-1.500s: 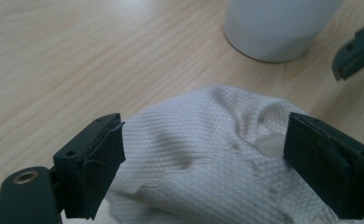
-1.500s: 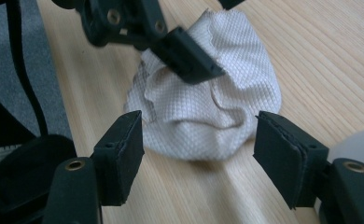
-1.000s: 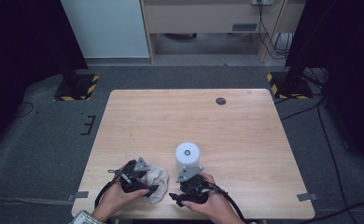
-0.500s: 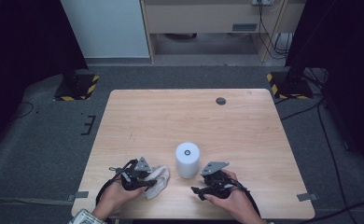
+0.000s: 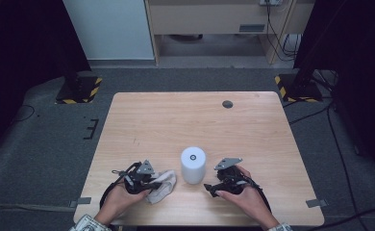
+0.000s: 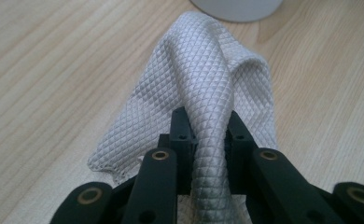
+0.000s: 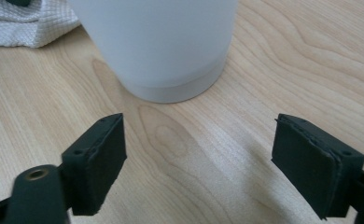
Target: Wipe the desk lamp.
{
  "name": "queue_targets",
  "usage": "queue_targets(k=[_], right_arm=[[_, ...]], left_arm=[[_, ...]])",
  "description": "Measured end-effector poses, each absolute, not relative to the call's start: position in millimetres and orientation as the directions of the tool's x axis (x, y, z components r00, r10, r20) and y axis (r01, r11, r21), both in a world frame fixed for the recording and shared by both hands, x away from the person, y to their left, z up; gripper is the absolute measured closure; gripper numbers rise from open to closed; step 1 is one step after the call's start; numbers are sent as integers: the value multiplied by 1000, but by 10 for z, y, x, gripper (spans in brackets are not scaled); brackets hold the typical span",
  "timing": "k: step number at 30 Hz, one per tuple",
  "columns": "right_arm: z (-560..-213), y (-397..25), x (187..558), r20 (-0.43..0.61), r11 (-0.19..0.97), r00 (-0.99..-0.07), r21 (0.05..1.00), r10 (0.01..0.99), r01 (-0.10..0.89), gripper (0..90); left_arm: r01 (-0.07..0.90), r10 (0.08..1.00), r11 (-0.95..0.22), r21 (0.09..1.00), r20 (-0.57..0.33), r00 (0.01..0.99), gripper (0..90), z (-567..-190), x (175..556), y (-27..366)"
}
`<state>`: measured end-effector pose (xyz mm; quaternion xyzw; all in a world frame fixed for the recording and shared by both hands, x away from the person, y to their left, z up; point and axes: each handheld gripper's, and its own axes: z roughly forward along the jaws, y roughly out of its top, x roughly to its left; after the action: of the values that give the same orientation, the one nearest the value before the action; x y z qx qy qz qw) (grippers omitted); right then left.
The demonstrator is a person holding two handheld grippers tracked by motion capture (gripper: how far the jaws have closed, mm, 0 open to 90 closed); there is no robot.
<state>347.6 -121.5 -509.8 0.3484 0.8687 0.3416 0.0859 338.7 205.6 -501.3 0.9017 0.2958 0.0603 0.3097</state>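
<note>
**Cloth pinched on one side, white cylinder standing free on the other**

Between the two black fingers of the left gripper sits a bunched fold of a white cloth. The fingers are squeezed tight on it, one on each side of the fold. Past the fingertips the cloth spreads out and lies on the wooden table. It has a small diamond pattern all over it. Just beyond the far end of the cloth is the bottom edge of a white cylinder.

From the high view, the left gripper is near the front edge of the table, with a hand around it. The cloth pokes out from its fingers toward the white cylinder, which stands upright just beside it.

On the other side of the cylinder is the right gripper, held by the other hand. Its two fingers are spread wide apart with nothing between them, just bare table. The white cylinder stands a little way in front of the fingertips, not touching them, and more toward the left finger than the right one. A corner of the cloth lies behind the cylinder, off past the left finger.

Far from both grippers, near the back edge of the table, is a small dark round spot.
</note>
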Motion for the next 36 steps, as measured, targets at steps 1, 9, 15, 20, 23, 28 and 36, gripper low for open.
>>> queue_targets(k=[1,9,15,20,23,28,36], right_arm=[[-5097,-1216,3486,96,523,-745,653,660,548,167],[-4997,-1165,3486,46,553,-795,694,605,460,122],[-4908,-1177,3513,34,556,-821,719,571,416,183],[-4862,-1161,3536,37,540,-835,746,550,389,199],[-4869,-1142,3518,45,545,-851,750,524,375,173],[-4863,-1101,3513,61,533,-852,756,521,380,155],[-4834,-1097,3560,58,524,-858,770,511,364,99]], left_arm=[[493,570,-633,597,-71,818,775,-5005,3386,2054],[470,581,-567,677,-77,810,775,-4859,3398,2141],[442,574,-511,737,-90,814,775,-4655,3416,2202],[414,561,-489,768,-87,823,773,-4443,3498,2165],[388,550,-483,785,-73,832,773,-4289,3575,2097],[343,523,-487,803,-47,851,772,-4045,3675,1905],[320,479,-504,803,-49,877,771,-3957,3808,1577]])
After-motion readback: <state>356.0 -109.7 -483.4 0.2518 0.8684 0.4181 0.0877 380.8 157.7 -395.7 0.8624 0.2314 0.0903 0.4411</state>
